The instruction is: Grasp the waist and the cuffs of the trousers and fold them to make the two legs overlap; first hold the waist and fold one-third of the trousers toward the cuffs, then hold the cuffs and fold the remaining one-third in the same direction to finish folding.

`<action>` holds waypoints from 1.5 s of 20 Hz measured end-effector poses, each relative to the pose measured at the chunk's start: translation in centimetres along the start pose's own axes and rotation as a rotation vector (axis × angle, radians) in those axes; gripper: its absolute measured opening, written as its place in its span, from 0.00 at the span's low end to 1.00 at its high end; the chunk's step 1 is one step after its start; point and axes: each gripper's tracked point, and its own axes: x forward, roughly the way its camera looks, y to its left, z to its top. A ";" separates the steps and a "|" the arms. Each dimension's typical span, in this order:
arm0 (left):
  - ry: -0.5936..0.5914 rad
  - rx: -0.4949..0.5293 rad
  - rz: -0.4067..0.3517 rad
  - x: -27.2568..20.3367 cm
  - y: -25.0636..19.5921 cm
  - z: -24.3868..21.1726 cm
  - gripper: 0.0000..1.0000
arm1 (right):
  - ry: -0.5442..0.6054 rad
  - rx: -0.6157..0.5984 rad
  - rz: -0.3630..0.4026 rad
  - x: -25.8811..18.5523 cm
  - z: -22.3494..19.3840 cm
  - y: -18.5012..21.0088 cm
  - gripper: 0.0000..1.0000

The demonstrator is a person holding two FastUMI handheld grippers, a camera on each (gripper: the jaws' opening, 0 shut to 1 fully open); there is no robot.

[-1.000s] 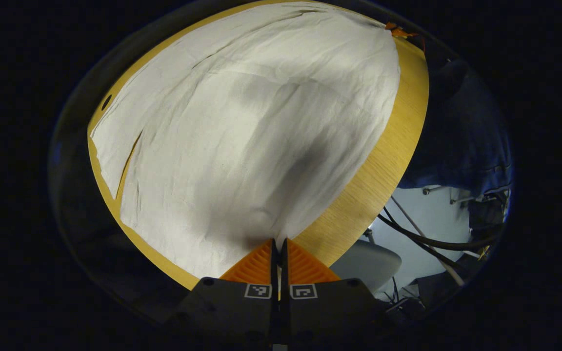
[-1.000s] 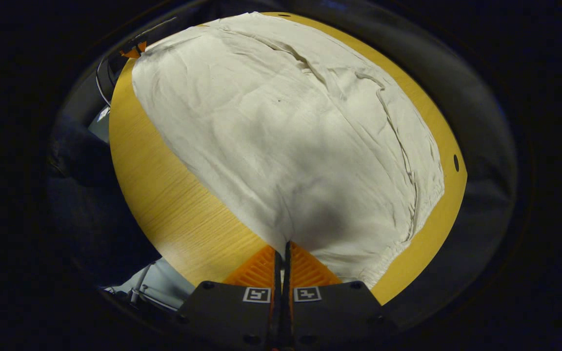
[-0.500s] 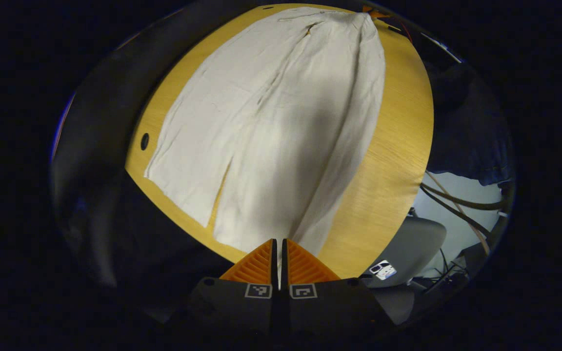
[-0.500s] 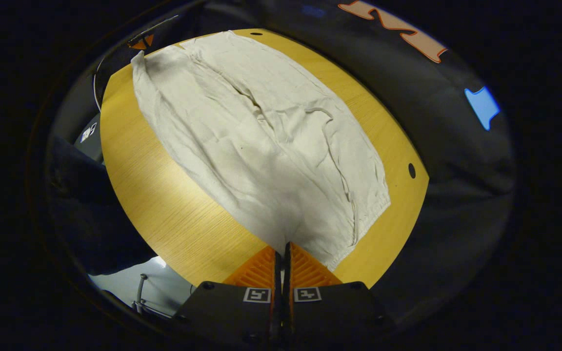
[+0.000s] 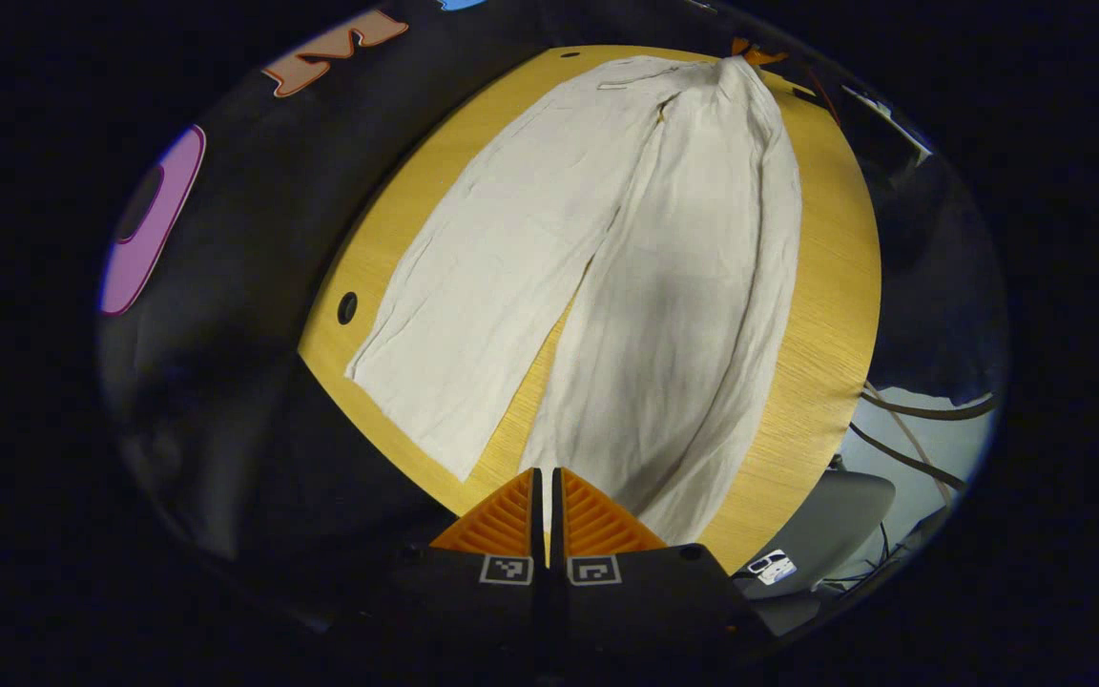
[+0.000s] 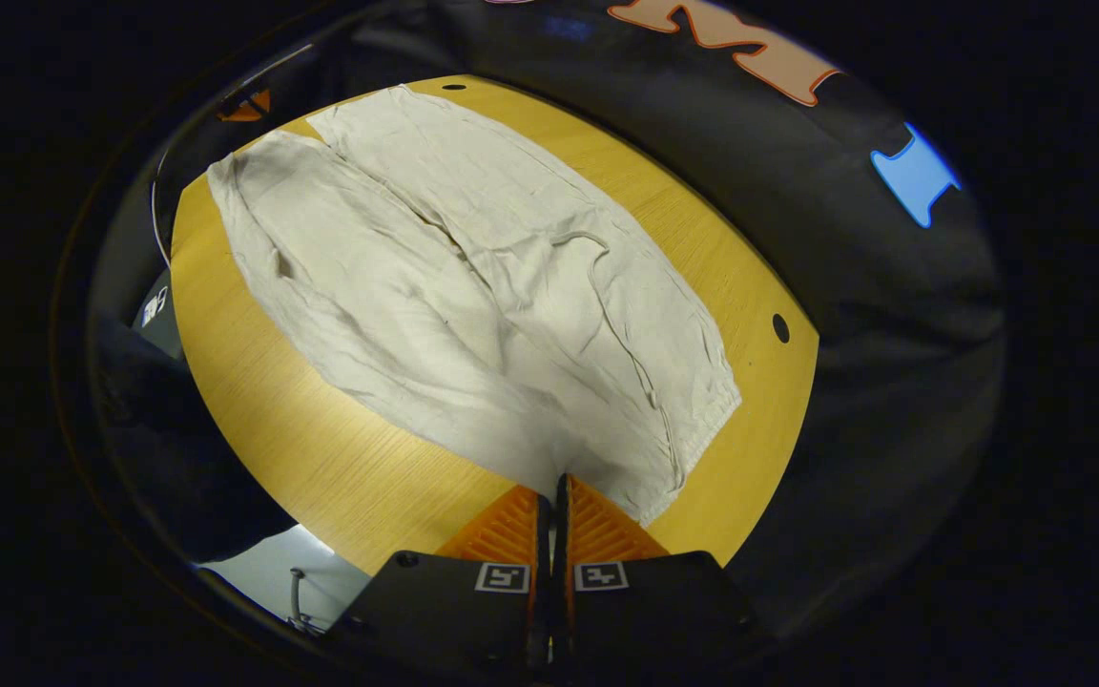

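Observation:
Pale cream trousers (image 5: 664,286) lie lengthwise on the round wooden table (image 5: 826,286), their two legs spread apart in a narrow V. My left gripper (image 5: 542,477) is shut on the cuff corner of the near leg, held above the table edge. The far leg (image 5: 483,296) lies flat. In the right gripper view the trousers (image 6: 473,286) run away from the waist, with a drawstring on the cloth. My right gripper (image 6: 554,482) is shut on the near corner of the waist. Each gripper shows small at the trousers' far end: the right gripper (image 5: 755,52), the left gripper (image 6: 244,105).
The table has a small round hole near its rim (image 5: 347,307), also visible as a hole (image 6: 780,327) beyond the waist. A grey chair seat (image 5: 826,506) and cables (image 5: 902,410) sit below the table's near side. A person's dark clothing (image 6: 158,429) is beside the table.
Both grippers have risen and drawn back from the table while staying shut on the cloth. The trousers look smaller, and the two legs are now seen apart.

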 end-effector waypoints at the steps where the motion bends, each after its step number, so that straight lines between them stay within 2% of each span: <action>1: 0.004 0.005 -0.011 0.6 -1.3 -0.3 0.00 | 0.004 -0.002 0.007 0.1 -0.1 0.2 0.03; 4: 0.039 0.023 -0.054 2.3 -4.9 -1.7 0.00 | 0.008 -0.004 0.022 0.1 -0.2 0.4 0.03; 7: 0.059 0.033 -0.079 3.7 -6.5 -2.6 0.00 | 0.016 -0.006 0.025 0.0 -0.4 0.5 0.03; 8: 0.060 0.027 -0.084 4.1 -6.7 -2.8 0.03 | 0.020 -0.007 0.025 -0.2 -0.5 0.6 0.03; 9: 0.058 0.021 -0.092 4.3 -6.9 -2.8 0.29 | 0.024 -0.008 0.026 -0.2 -0.6 0.7 0.03; 10: 0.053 0.018 -0.098 4.5 -6.9 -2.7 0.43 | 0.028 -0.010 0.027 -0.3 -0.8 0.9 0.03; 11: 0.051 0.020 -0.107 4.8 -6.9 -2.8 0.66 | 0.031 -0.009 0.026 -0.3 -0.8 0.9 0.03; 13: 0.055 0.031 -0.139 5.3 -7.3 -2.9 0.74 | 0.037 0.001 0.024 -0.3 -0.9 0.8 0.03; 14: 0.062 0.037 -0.157 5.6 -7.7 -3.1 0.70 | 0.040 0.007 0.025 -0.3 -0.9 0.9 0.03; 20: 0.095 0.027 -0.225 6.3 -8.3 -3.7 0.67 | 0.048 0.022 0.024 -0.1 -0.7 0.8 0.03; 22: 0.131 0.004 -0.270 6.3 -8.8 -3.9 0.65 | 0.042 0.030 0.025 -0.1 -0.6 0.8 0.03; 24: 0.154 0.000 -0.323 6.1 -9.8 -3.8 0.52 | 0.038 0.042 0.025 -0.1 -0.6 0.7 0.03; 27: 0.161 0.049 -0.309 5.7 -9.8 -3.3 0.00 | 0.029 0.051 0.024 -0.1 -0.6 0.6 0.03; 30: 0.155 0.055 -0.315 5.6 -9.7 -3.1 0.00 | 0.024 0.055 0.025 -0.3 -0.6 0.6 0.03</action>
